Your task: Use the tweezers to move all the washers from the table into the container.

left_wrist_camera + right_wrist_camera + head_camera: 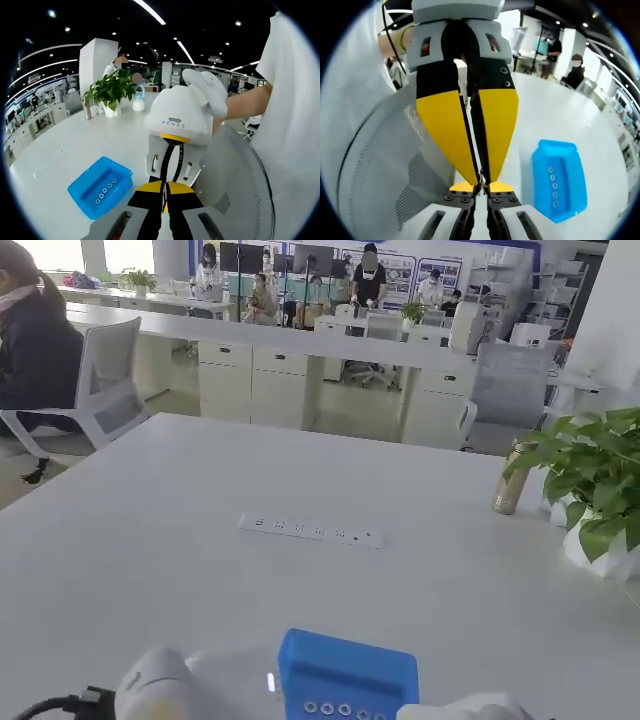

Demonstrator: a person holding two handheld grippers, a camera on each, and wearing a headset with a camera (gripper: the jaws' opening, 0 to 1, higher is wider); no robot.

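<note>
On the white worktop [200, 540] sits the blue container [340, 655] — a row of washers [335, 708] lies inside it. Just beside it, the left claw [164, 189] and right claw [481, 189] meet tip to tip, both closed — I cannot tell whether anything is pinched between them.

Open-plan office, no doubt: long white table [150, 540] up front w/ a power strip [310, 531] lying mid-top, grey office chair [95, 390] at the left edge. Behind it, rows of white desks [300, 350] w/ cabinets under, people [368, 275] seated and standing among them. Posters [395, 265] across the back wall, shelving [500, 285] far right. Potted plant [595, 480] on the tabletop — strip lights [150, 11] and spots on a dark ceiling.
</note>
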